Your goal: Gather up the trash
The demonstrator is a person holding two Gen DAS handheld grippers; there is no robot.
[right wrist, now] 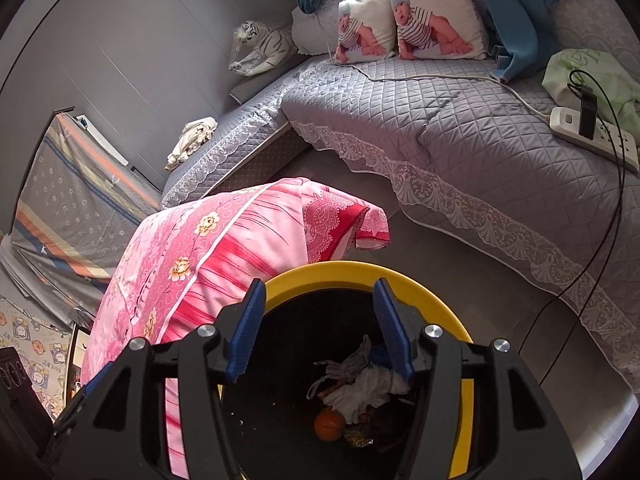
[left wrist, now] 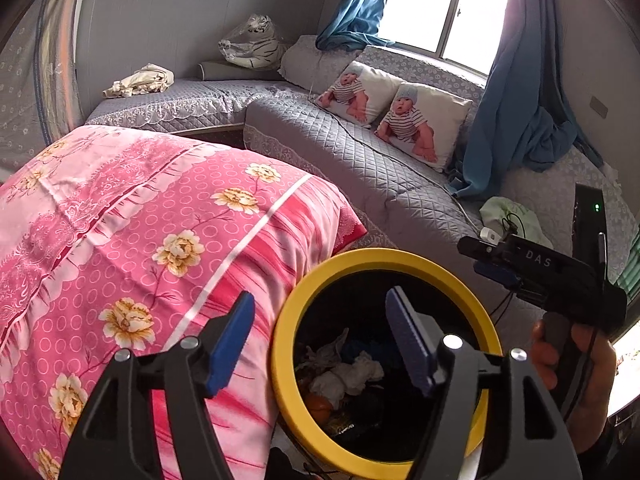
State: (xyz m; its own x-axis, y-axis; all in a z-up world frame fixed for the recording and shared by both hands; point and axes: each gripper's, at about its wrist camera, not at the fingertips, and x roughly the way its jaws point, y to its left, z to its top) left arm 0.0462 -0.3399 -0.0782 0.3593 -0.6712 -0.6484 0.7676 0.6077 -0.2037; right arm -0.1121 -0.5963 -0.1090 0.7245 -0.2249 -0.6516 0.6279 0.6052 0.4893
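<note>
A black trash bin with a yellow rim (left wrist: pixel 320 276) (right wrist: pixel 332 270) stands next to a pink floral cover. Inside lie crumpled white tissues (left wrist: pixel 348 376) (right wrist: pixel 368 390), an orange fruit (right wrist: pixel 329 424) and dark wrappers. My left gripper (left wrist: pixel 320 320) is open and empty, hovering over the bin's left rim. My right gripper (right wrist: pixel 320 312) is open and empty, right above the bin's mouth. The right gripper's body also shows in the left wrist view (left wrist: pixel 560 276), held by a hand at the right.
A pink floral cover (left wrist: pixel 140 248) (right wrist: pixel 224 260) drapes a bulky object left of the bin. A grey quilted sofa (right wrist: pixel 460 128) runs behind, with baby-print pillows (right wrist: pixel 436 16), a power strip (right wrist: pixel 592 136) with black cables, a green bag (right wrist: pixel 592 72) and blue curtains (left wrist: pixel 516 112).
</note>
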